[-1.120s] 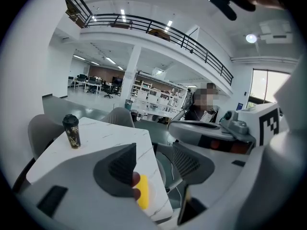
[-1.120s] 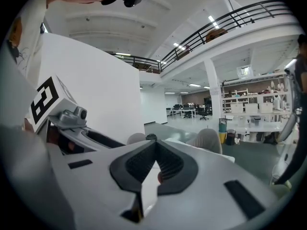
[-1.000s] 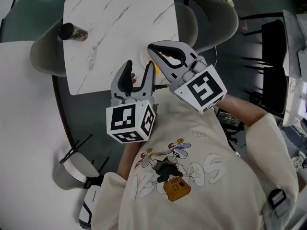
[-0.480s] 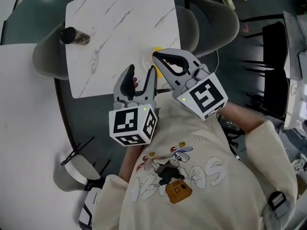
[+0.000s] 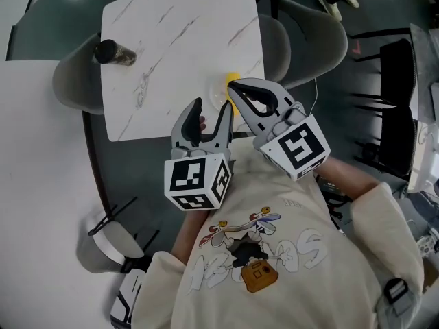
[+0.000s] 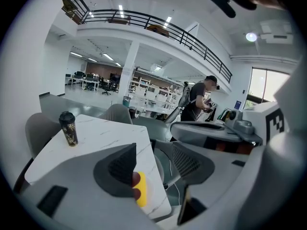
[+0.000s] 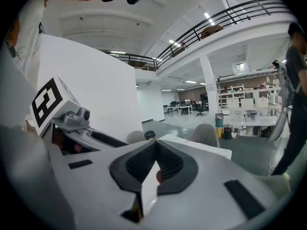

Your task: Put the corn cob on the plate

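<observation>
The yellow corn cob (image 5: 233, 81) lies at the near edge of the marble table (image 5: 171, 40), on or against a pale plate (image 5: 215, 92); I cannot tell which. My right gripper (image 5: 234, 86) is shut with nothing in it, its tips just over the cob. Just to its left, my left gripper (image 5: 212, 108) is open and empty. In the left gripper view the cob (image 6: 141, 196) and a small red thing (image 6: 136, 178) show past the left jaw of the left gripper (image 6: 153, 150). The right gripper view shows the right gripper (image 7: 156, 156) with its pads together.
A dark tumbler (image 5: 108, 51) stands at the table's far left corner. Grey chairs (image 5: 74, 81) flank the table, and one more chair (image 5: 302, 33) is at the right. A large white table (image 5: 41, 204) fills the left. A person (image 6: 196, 99) stands far off.
Both grippers have edged forward over the table's near edge, and more of the yellow cob shows beside the right gripper's tips. The jaws have not changed.
</observation>
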